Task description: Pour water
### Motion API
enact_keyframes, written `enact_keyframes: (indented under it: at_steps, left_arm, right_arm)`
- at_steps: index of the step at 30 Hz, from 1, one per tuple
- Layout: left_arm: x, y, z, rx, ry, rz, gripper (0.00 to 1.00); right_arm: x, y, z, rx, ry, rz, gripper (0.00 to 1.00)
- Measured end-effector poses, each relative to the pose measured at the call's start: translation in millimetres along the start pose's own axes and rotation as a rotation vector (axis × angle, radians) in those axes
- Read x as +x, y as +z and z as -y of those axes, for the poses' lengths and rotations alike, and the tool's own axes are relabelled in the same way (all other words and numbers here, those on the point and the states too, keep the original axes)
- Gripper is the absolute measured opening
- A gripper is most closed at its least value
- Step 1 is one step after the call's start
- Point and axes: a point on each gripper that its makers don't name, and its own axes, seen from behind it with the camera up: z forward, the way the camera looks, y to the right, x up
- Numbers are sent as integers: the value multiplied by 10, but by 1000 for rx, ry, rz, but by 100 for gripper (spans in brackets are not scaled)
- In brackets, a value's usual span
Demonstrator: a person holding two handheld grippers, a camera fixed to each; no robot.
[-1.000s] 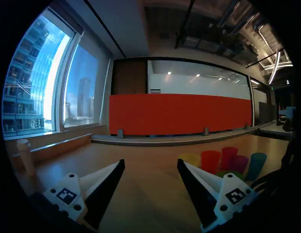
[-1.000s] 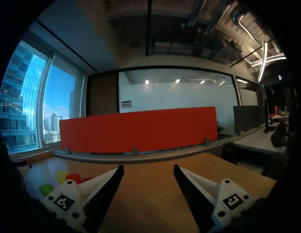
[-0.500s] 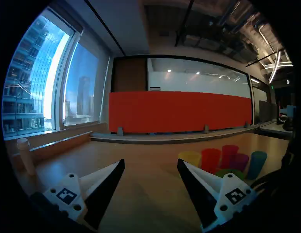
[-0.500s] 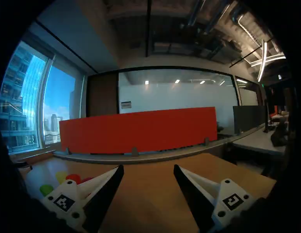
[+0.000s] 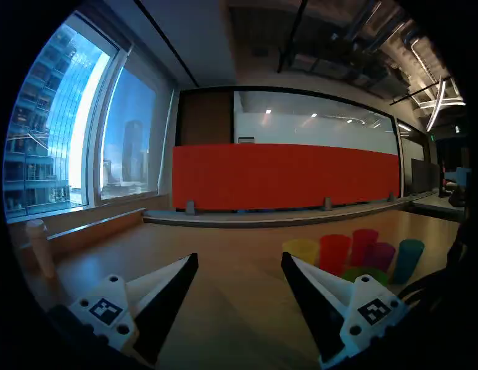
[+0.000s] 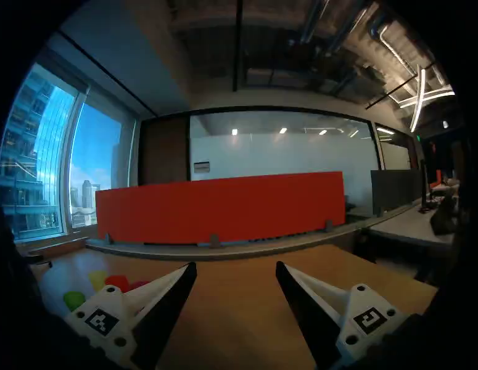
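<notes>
A long wooden table (image 5: 239, 320) runs toward a red partition (image 5: 282, 176), with the coloured cups (image 5: 334, 250) clustered on it, right of the left gripper (image 5: 239, 256). That and the right gripper (image 6: 235, 265) hang fingers apart, empty. Best approach an outer cup squarely, I'd judge, sparing its neighbours.

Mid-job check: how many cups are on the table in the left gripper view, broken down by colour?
yellow cup: 1
red cup: 1
pink cup: 1
purple cup: 1
teal cup: 1
green cup: 1, partly behind a gripper finger
Total: 6 cups
</notes>
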Motion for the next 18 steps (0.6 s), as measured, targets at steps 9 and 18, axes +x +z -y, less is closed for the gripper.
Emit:
enact_keyframes:
  at_steps: [9, 18]
  left_arm:
    - [1, -4, -4, 0, 0, 0, 100]
    - [-7, -9, -2, 0, 0, 0, 100]
  right_arm:
    - [-3, -34, 14, 15, -41, -23, 99]
    - [-25, -22, 42, 29, -65, -33, 99]
